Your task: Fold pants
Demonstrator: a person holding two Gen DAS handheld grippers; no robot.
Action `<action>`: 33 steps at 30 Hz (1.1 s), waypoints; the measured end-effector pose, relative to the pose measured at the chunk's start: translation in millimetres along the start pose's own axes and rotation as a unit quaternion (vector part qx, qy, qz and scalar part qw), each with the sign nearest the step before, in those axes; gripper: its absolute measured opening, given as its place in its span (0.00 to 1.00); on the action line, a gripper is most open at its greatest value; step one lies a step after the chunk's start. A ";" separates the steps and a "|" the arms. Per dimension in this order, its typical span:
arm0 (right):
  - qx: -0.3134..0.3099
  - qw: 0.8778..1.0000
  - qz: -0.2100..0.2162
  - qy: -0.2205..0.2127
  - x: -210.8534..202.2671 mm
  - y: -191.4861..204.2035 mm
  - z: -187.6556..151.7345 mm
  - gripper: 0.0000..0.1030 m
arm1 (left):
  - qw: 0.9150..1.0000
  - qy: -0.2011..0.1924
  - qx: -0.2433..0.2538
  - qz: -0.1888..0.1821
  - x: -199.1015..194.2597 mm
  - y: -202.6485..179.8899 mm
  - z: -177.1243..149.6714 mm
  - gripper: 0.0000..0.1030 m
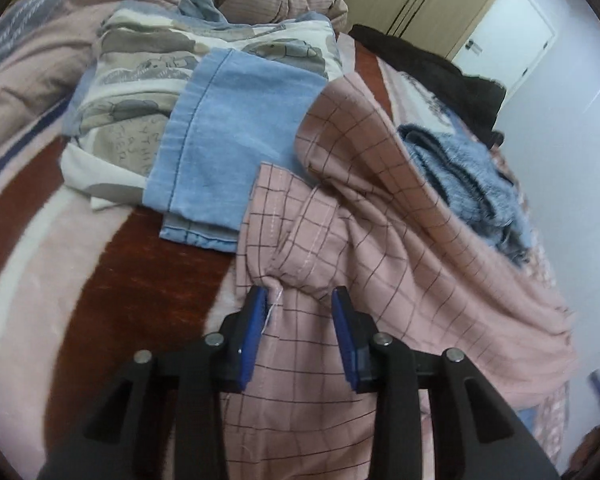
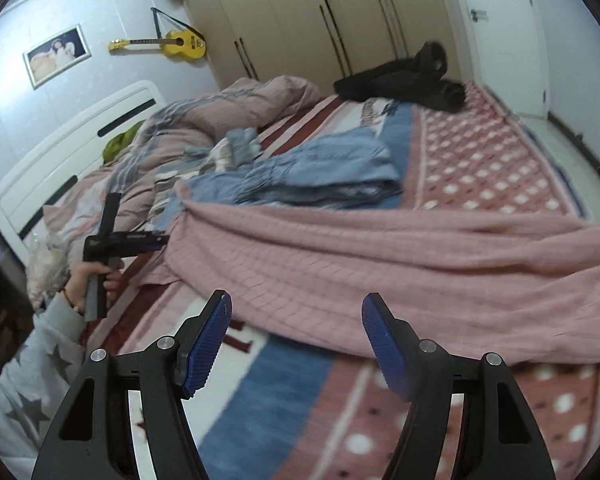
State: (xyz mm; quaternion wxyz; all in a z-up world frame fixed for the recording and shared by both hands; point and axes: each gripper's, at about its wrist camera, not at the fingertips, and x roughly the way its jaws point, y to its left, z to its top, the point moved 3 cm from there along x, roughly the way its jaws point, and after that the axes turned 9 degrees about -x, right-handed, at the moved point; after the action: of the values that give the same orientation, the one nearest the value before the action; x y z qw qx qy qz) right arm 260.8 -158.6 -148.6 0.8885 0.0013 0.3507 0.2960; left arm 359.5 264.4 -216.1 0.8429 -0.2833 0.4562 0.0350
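Pink checked pants (image 1: 380, 240) lie spread and rumpled across the bed. In the left wrist view my left gripper (image 1: 300, 304) pinches a bunched fold of their edge, and the cloth gathers into creases between the blue pads (image 1: 256, 320). The right wrist view shows the same pants (image 2: 380, 260) stretching rightwards, with the left gripper (image 2: 162, 240) at their left corner, held by a person's hand (image 2: 100, 276). My right gripper (image 2: 296, 312) hovers open just in front of the pants' near edge, nothing between its fingers.
Folded blue jeans (image 1: 228, 140) rest on a printed cloth (image 1: 140, 80) behind the pants. A fuzzy blue garment (image 1: 468, 184) lies to the right. A black garment (image 2: 404, 76), a bunched duvet (image 2: 220, 112), the white headboard (image 2: 80, 140) and wardrobes (image 2: 300, 12) surround the patterned blanket (image 2: 480, 152).
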 end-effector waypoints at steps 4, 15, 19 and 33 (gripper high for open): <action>-0.018 1.000 0.013 0.012 26.5 16.1 -2.3 0.62 | 1.000 -0.015 0.002 0.003 -17.4 -3.4 2.0 0.31; -0.052 0.998 0.045 0.009 86.7 71.5 16.0 0.62 | 0.997 0.028 -0.047 -0.057 3.6 -4.3 1.9 0.45; -0.061 0.997 0.040 0.013 86.4 74.5 13.9 0.62 | 0.996 0.008 -0.069 -0.058 15.0 -2.9 4.8 0.42; -0.047 0.998 0.010 0.039 94.5 51.2 3.0 0.62 | 0.997 -0.061 -0.039 -0.002 -31.5 -3.2 -9.3 0.03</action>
State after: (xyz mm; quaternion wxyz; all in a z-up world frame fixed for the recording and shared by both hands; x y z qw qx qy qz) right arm 290.4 -65.9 -194.4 0.8705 -0.0481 0.3705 0.3205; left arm 335.2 263.3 -193.8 0.8575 -0.3143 0.4016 0.0685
